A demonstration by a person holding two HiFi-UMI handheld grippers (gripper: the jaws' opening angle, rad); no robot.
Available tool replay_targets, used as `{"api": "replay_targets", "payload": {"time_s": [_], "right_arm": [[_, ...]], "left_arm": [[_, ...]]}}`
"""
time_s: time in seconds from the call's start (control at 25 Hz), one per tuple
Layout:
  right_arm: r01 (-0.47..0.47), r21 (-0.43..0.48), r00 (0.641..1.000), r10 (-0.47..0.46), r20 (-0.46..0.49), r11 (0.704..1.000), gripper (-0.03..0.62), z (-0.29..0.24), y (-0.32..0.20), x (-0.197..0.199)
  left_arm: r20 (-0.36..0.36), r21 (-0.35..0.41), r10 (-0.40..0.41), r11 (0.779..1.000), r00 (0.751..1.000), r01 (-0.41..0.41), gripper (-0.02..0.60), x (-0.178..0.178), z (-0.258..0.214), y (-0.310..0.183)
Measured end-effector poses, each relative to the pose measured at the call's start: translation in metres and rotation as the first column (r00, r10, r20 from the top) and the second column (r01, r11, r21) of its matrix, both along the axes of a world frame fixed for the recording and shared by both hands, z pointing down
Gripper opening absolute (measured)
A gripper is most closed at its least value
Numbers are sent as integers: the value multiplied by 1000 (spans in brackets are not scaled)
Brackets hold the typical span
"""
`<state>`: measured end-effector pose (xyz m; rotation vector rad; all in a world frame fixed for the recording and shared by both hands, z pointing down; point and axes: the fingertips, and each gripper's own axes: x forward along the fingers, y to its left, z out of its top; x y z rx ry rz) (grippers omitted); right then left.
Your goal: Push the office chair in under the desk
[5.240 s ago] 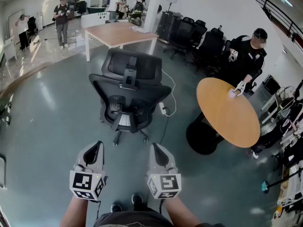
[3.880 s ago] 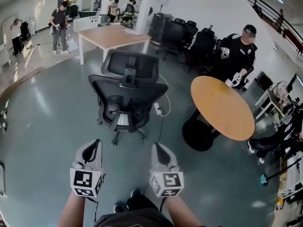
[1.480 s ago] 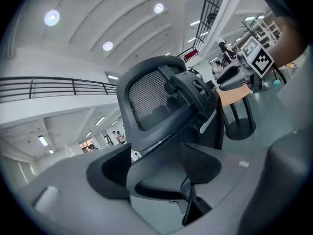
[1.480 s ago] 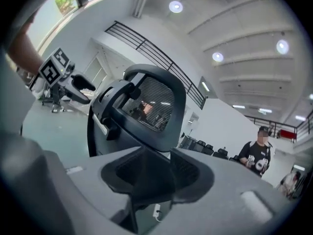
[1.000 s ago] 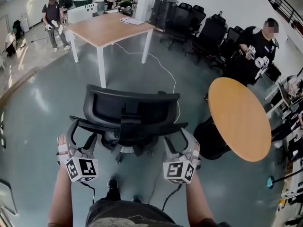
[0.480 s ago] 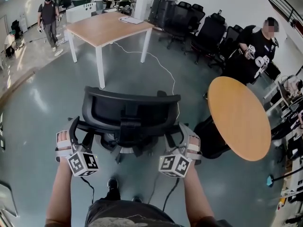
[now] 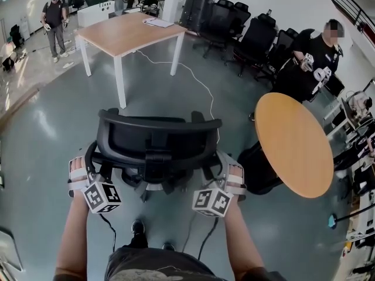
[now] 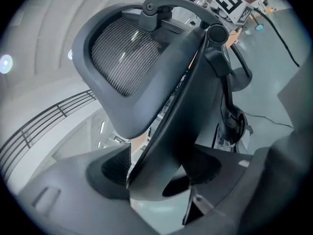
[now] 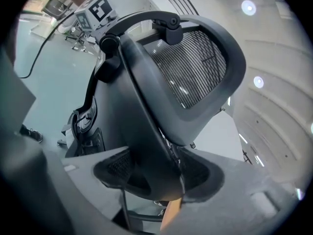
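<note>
Office chair [image 7: 155,139] stands mid-floor, just in front of the operator, with the backrest [image 7: 158,134] facing near and the seat facing far. It is not under the desk [image 7: 126,33]. The desk is far-left, well apart from the chair, with open grey floor [image 7: 53,127] between them.

Left gripper [image 7: 92,165] is on the left edge of the backrest. In the left gripper view the dark frame edge fills the gap between the pads [image 8: 115,168], touching both sides. The jaws have just been closing and now sit fairly wide, clamped on the frame.

Right gripper [image 7: 221,167] mirrors it on the right edge of the backrest. In the right gripper view the frame edge sits between the pads [image 9: 200,173], again touching both sides. This is also a wide grip on the frame.

Both grippers are rolled inward and both forearms reach forward. The marker cubes sit near, below the backrest line.

A white cable [image 7: 196,81] runs across the floor from the desk leg toward the chair's right side. A round wooden table [image 7: 293,142] on a black pedestal stands right of the chair, near it but not touching. A row of black chairs [image 7: 240,25] is parked along the far wall. A person in black [image 7: 316,51] stands far-right behind the round table. Another person [image 7: 55,16] stands far-left beyond the desk.
</note>
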<state>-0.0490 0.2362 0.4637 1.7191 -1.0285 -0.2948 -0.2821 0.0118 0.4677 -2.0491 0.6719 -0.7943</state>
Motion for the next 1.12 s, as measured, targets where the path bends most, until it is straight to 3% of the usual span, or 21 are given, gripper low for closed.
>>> {"api": "replay_targets", "payload": {"time_s": [0.72,1.12], "right_arm": [[-41,6,999,41,-5,999,258,-5,3,-1],[-96,8,995,97,-15,995,259,4,4,4]], "left_arm": [[124,23,56,998,991,-59,301,7,-1,3],[119,40,86,995,989,-92,296,14,6,0]]}}
